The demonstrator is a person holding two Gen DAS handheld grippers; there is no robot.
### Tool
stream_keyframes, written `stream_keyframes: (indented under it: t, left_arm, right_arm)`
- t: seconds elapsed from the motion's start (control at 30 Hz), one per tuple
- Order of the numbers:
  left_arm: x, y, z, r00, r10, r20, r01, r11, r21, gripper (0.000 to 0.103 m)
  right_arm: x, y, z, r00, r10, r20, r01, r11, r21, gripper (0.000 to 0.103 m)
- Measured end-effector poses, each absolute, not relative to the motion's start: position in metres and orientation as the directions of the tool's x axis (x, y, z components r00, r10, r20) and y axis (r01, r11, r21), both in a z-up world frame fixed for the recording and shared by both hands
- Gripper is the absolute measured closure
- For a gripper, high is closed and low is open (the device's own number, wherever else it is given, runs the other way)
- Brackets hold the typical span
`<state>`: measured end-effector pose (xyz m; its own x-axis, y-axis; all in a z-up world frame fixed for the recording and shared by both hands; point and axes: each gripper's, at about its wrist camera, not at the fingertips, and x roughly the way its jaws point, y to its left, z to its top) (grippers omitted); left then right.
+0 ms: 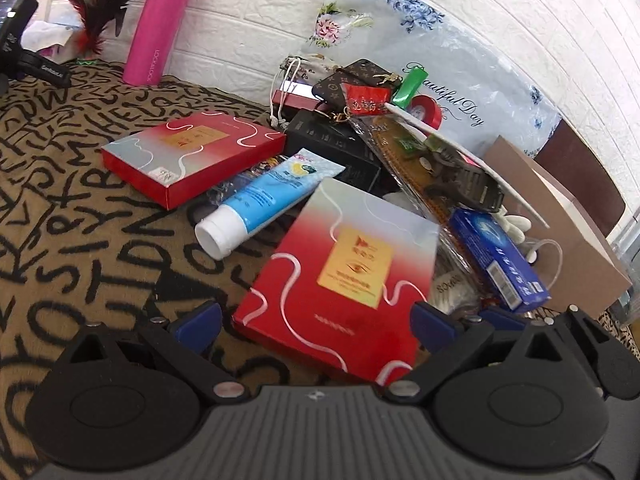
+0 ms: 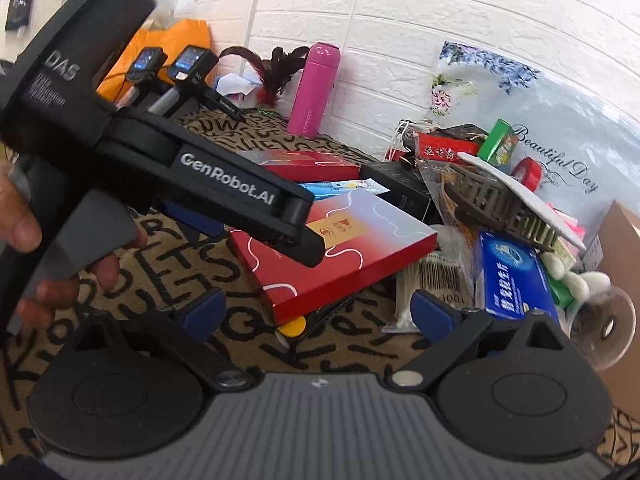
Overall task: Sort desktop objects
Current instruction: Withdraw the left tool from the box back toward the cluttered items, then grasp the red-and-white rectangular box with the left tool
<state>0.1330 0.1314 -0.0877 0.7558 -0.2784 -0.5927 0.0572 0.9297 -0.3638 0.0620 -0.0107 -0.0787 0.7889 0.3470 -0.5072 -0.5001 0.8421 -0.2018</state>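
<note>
A pile of desktop objects lies on a letter-patterned cloth (image 1: 80,208). A red box with white swirls (image 1: 340,276) lies nearest my left gripper (image 1: 316,326), which is open with its blue fingertips on either side of the box's near end. A second red box (image 1: 188,156) lies behind, with a blue tube (image 1: 264,200) between them. My right gripper (image 2: 316,314) is open and empty, in front of the same red box (image 2: 332,248). The left gripper's body (image 2: 224,188) shows above that box in the right wrist view.
A pink bottle (image 1: 160,24) stands by the white wall. A blue carton (image 1: 500,260), a black box (image 1: 340,152), a patterned phone case (image 1: 352,80), red tape (image 1: 426,110) and a floral bag (image 1: 440,60) crowd the right. A brown cardboard box (image 1: 560,232) stands at far right.
</note>
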Motion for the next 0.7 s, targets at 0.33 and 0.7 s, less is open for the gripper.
stream_keyframes:
  t: [0.33,0.7]
  left_arm:
    - [0.152,0.138,-0.092,0.714,-0.364,-0.598,0.111,0.902,-0.416,0.022]
    - [0.130,0.124,-0.089,0.716,-0.348,-0.605,0.080,0.902,-0.424,0.039]
  right_arm:
    - [0.087,0.002,-0.088,0.769,0.334,-0.545,-0.499,0.846,-0.186,0.024]
    - [0.084,-0.013,-0.082,0.753,0.359,-0.552,-0.505,0.853,-0.134,0.041]
